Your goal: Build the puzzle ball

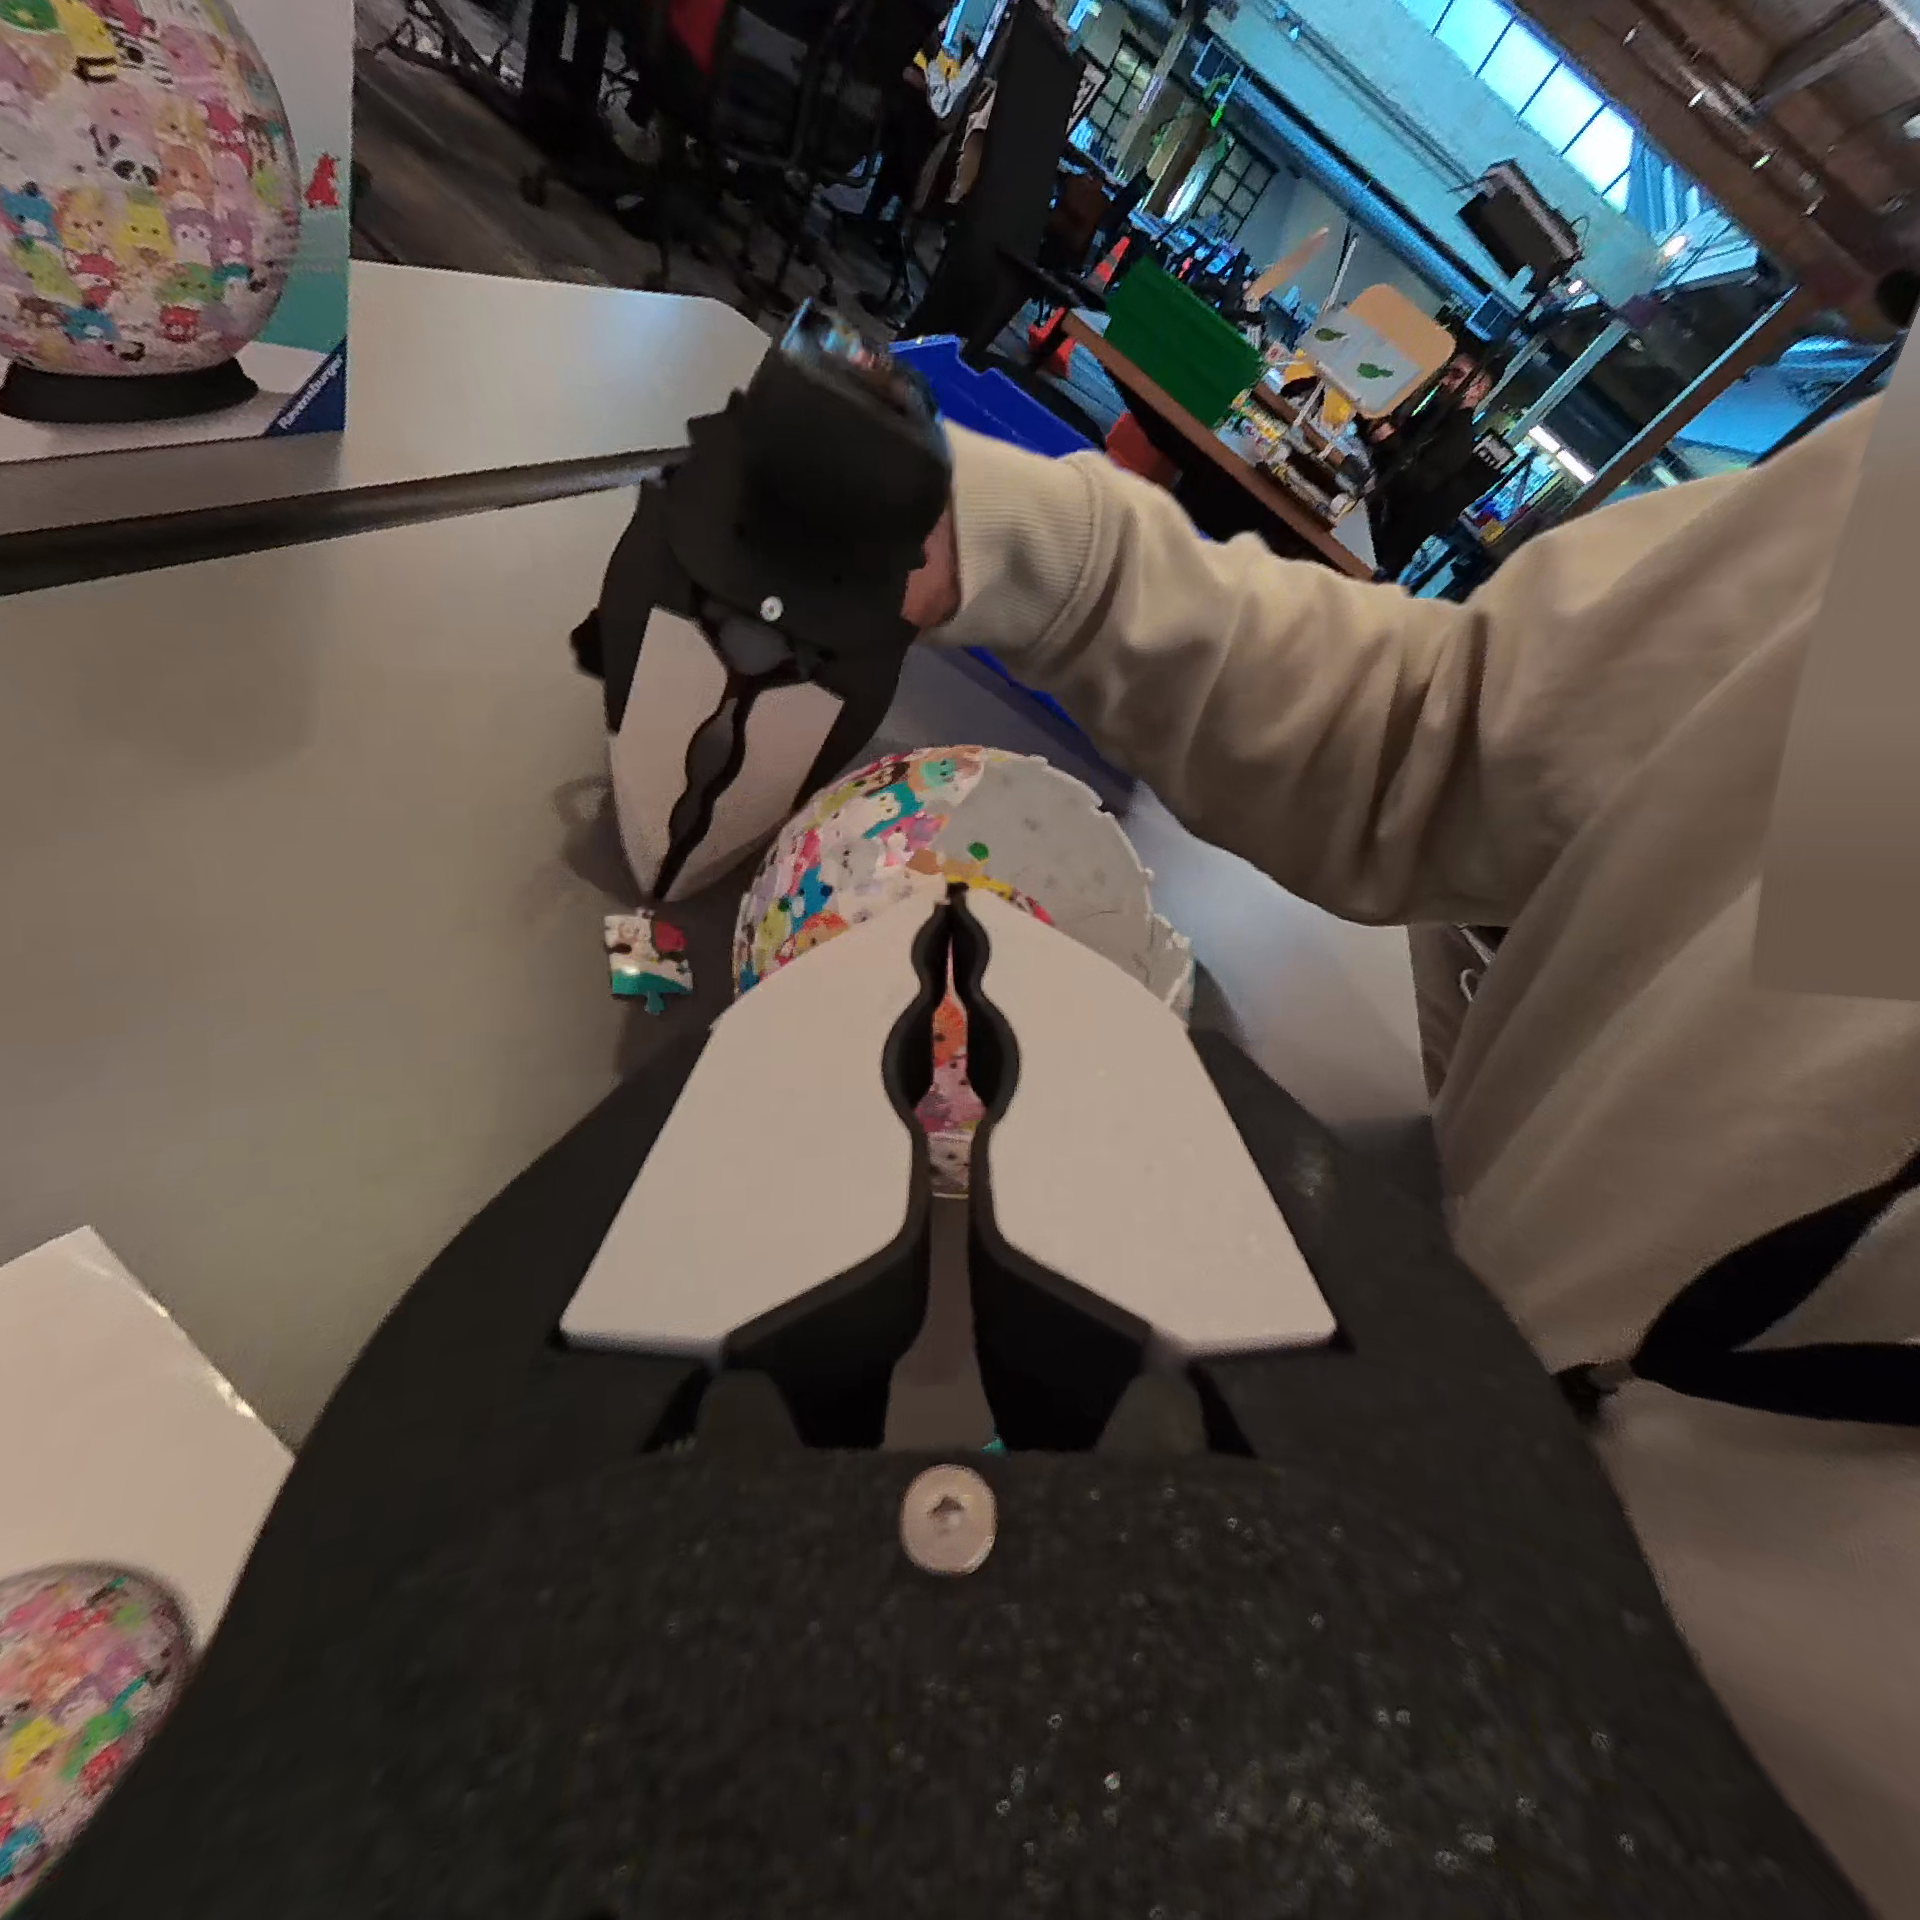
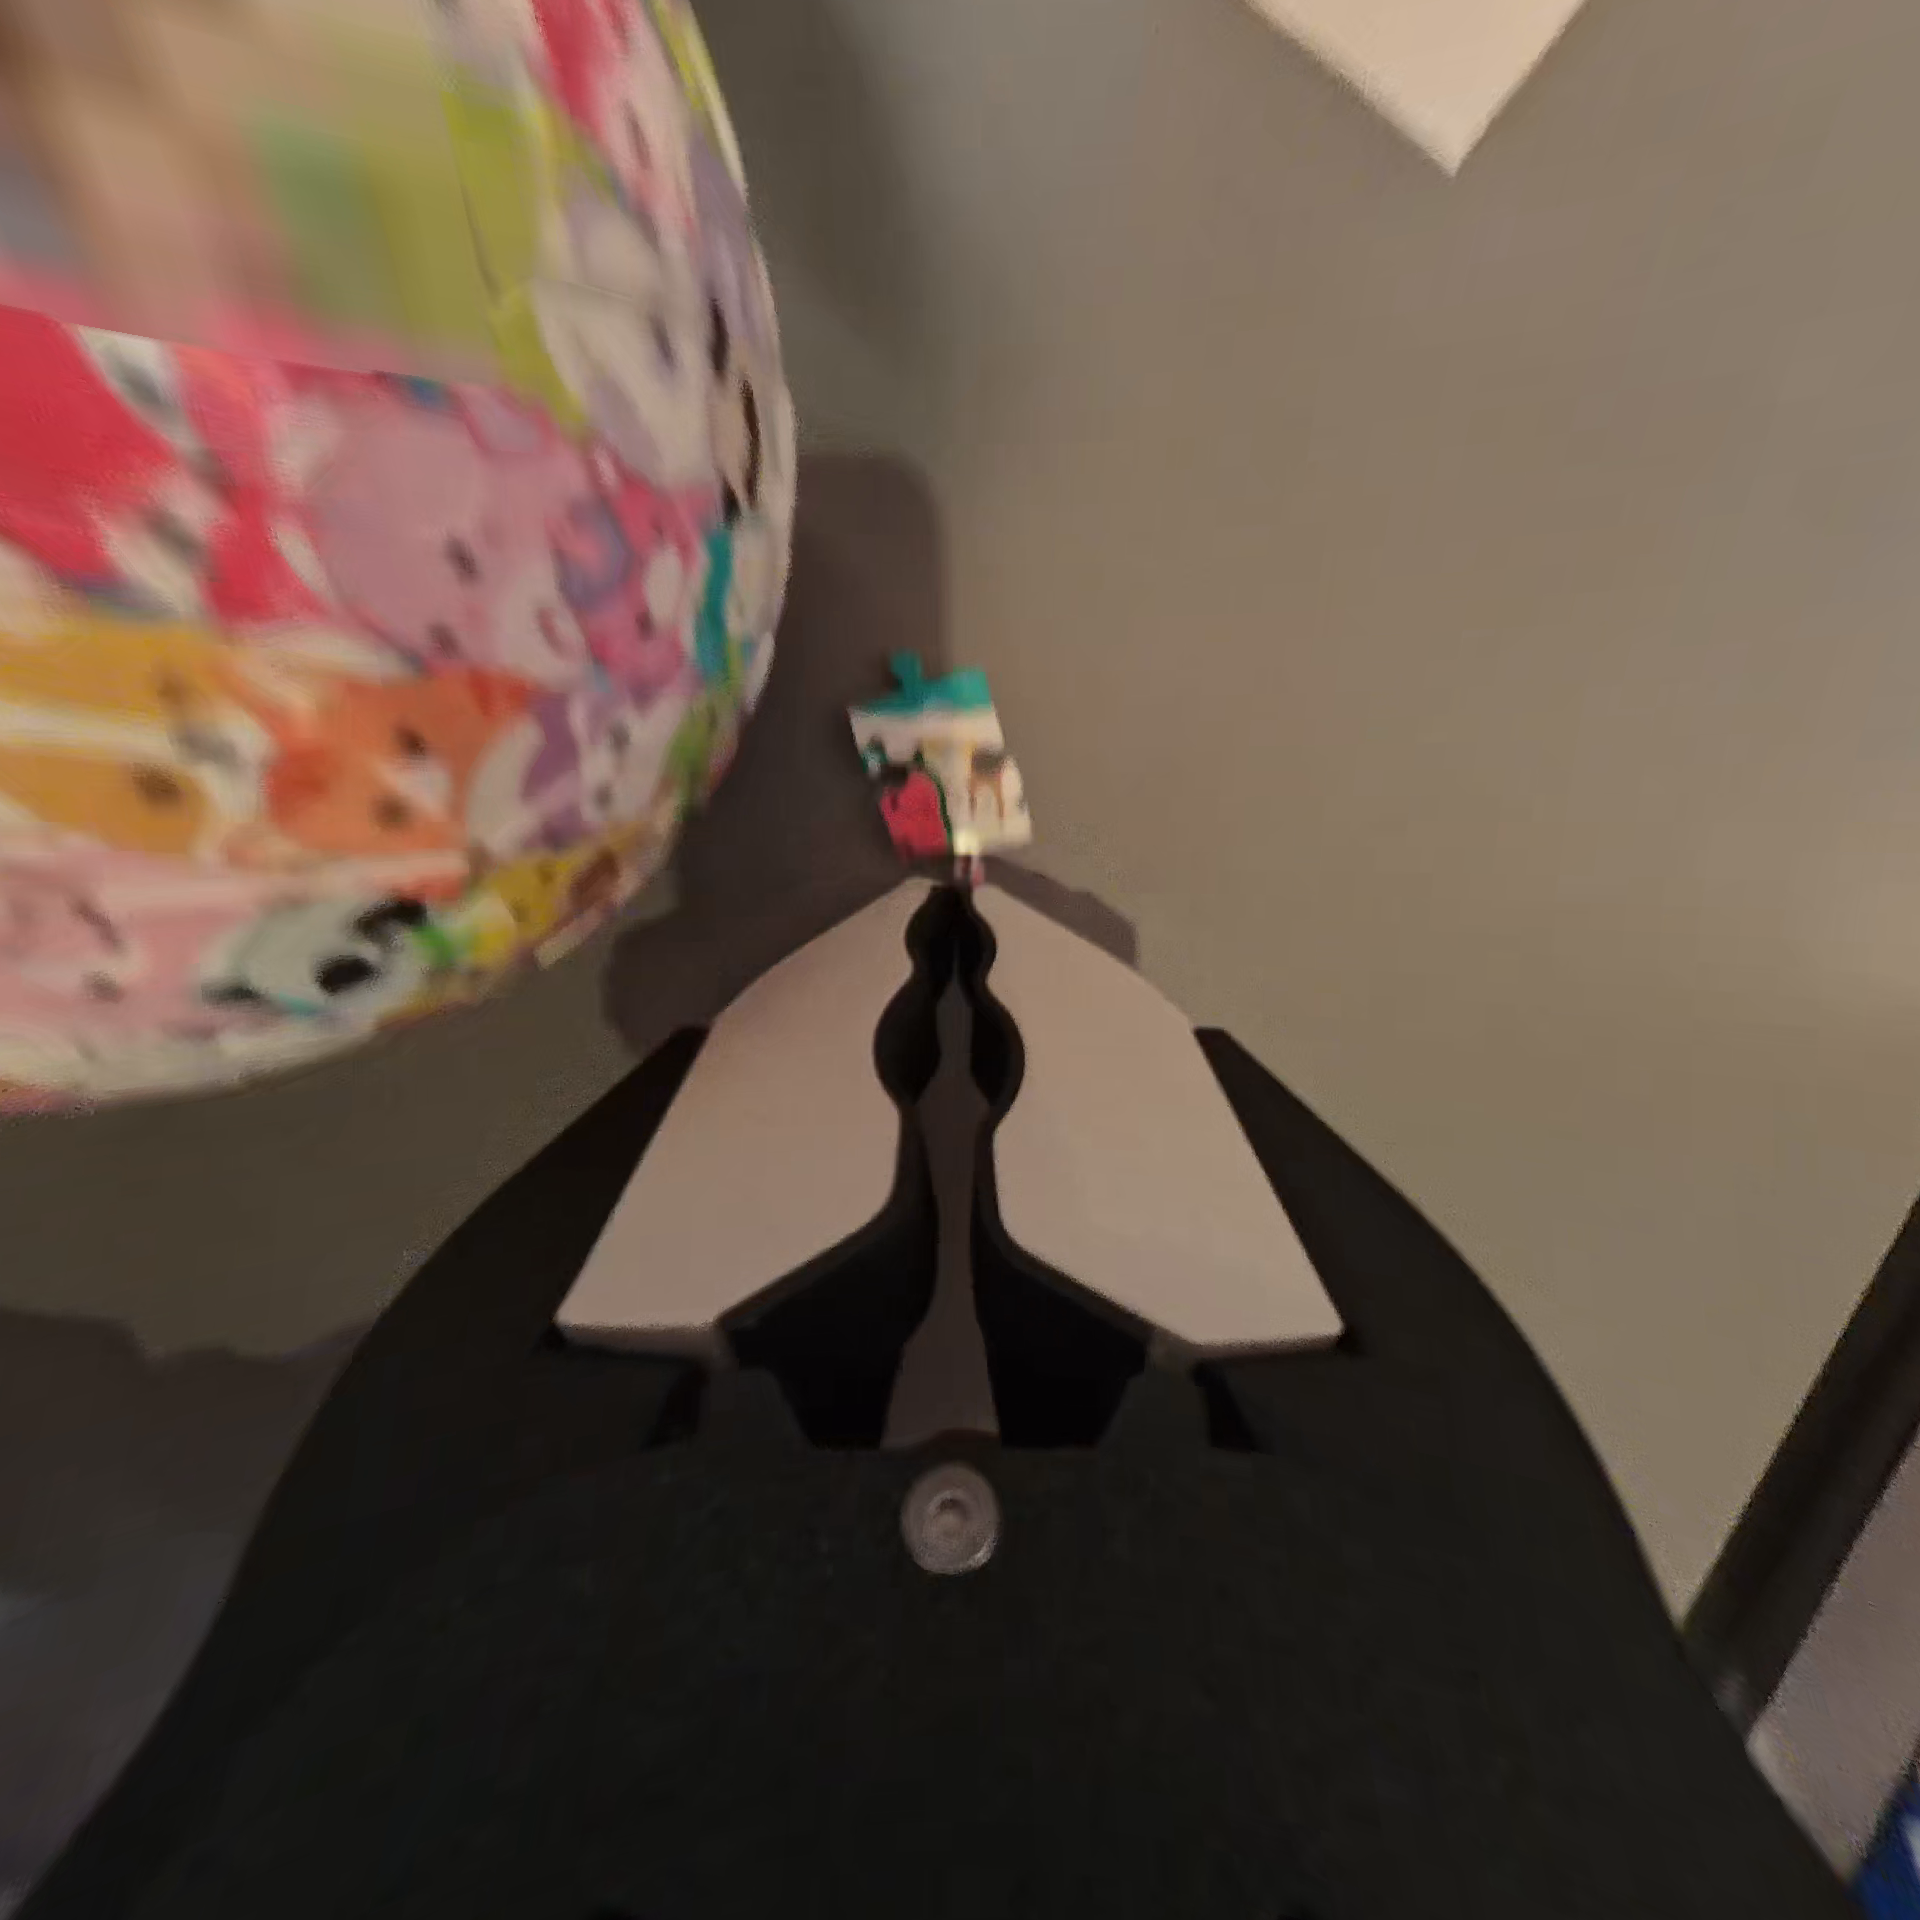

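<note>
The half-built puzzle ball (image 1: 873,831) rests on the grey table, colourful outside, with its grey hollow inside facing up and right. My left gripper (image 1: 951,906) is shut on the ball's near rim; coloured shell shows between its fingers. A loose puzzle piece (image 1: 649,958) lies just left of the ball. My right gripper (image 1: 661,891) points down at that piece. In the right wrist view the right gripper (image 2: 951,885) is shut, its tips pinching the near edge of the piece (image 2: 940,769). The ball (image 2: 364,582) is blurred at the left.
The puzzle box (image 1: 177,208) stands at the table's back left. A second printed box (image 1: 104,1455) is at the near left. A dark seam (image 1: 312,520) splits the table tops. A blue bin (image 1: 966,390) sits behind. The person's beige sleeve (image 1: 1351,675) crosses the right side. There is about 15 centimeters between the tips of the two grippers.
</note>
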